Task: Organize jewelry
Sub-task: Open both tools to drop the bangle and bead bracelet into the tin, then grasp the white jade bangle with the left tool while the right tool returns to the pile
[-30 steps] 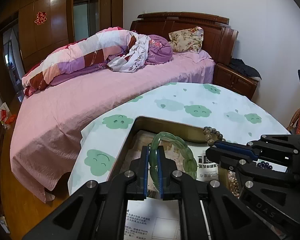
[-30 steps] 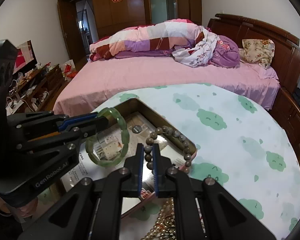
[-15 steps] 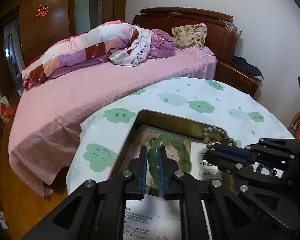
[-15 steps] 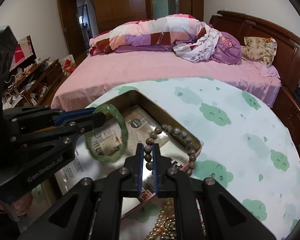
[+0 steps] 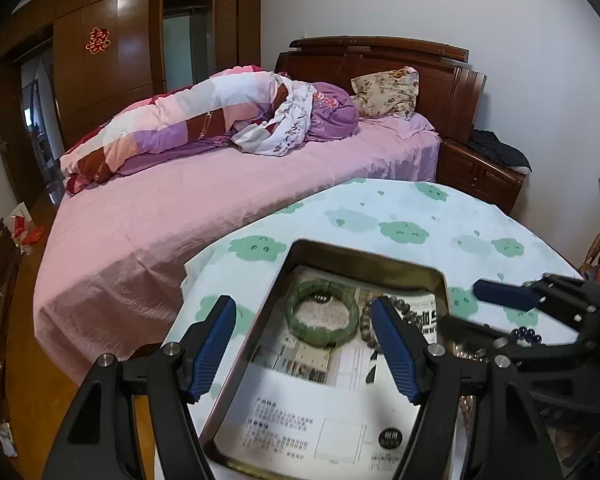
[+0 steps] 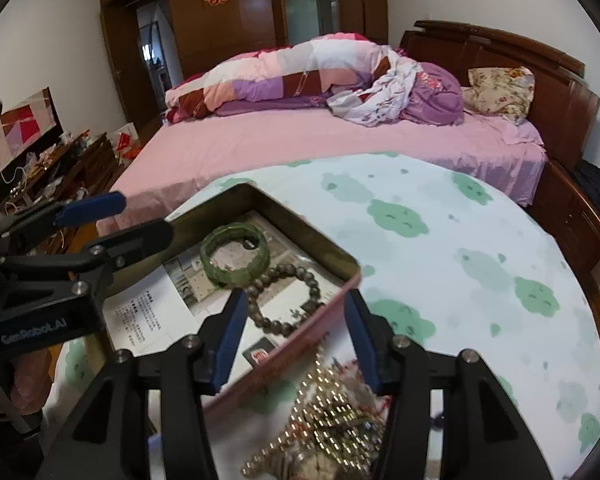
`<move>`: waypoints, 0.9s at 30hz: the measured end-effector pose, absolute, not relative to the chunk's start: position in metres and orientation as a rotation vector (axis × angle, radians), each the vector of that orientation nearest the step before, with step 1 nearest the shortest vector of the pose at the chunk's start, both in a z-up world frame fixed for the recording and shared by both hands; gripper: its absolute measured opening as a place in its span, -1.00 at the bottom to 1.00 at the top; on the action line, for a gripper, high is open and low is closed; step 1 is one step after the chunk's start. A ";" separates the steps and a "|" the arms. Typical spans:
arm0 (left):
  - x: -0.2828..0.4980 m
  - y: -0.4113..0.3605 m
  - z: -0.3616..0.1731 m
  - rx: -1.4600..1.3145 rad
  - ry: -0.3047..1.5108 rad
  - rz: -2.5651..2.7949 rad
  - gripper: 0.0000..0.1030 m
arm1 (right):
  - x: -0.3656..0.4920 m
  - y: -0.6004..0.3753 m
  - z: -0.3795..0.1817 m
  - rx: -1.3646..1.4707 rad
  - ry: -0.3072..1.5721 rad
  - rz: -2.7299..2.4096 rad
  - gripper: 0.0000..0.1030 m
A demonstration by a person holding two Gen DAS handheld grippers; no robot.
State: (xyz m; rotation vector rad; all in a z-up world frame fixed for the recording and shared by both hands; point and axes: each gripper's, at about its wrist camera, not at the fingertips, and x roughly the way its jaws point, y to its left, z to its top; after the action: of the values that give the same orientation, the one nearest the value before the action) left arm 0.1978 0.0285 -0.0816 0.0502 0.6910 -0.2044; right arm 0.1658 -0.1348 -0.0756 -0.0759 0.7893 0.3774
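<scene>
Both grippers have let go since a second ago: the translucent green jade bangle (image 5: pixel 322 314) and the brown wooden bead bracelet (image 6: pixel 286 300) now lie side by side, touching, on printed paper inside the shallow rectangular metal tin (image 5: pixel 364 254). The left gripper (image 5: pixel 304 346) hovers over the tin with its blue-padded tongs wide and empty. The right gripper (image 6: pixel 294 338) is likewise spread wide, holding nothing. A tangle of gold bead chains (image 6: pixel 328 412) lies outside the tin on the cloud-patterned tablecloth (image 6: pixel 440 248).
</scene>
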 end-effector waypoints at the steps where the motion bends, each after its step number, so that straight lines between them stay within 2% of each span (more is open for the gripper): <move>1: 0.194 0.029 -0.082 0.048 0.695 -0.203 0.36 | 0.164 -0.137 -0.075 -0.073 0.790 0.374 0.05; 17: 0.129 -0.009 -0.081 0.122 0.667 -0.260 0.36 | 0.107 -0.197 -0.071 -0.005 0.802 0.271 0.26; 27: 0.099 -0.042 -0.087 0.175 0.672 -0.315 0.36 | 0.069 -0.234 -0.081 0.092 0.797 0.187 0.32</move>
State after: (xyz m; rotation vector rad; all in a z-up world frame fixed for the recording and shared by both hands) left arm 0.0987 -0.0417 -0.0874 0.1749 0.6719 -0.3148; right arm 0.0688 -0.2341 -0.0806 0.0918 0.7974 0.1870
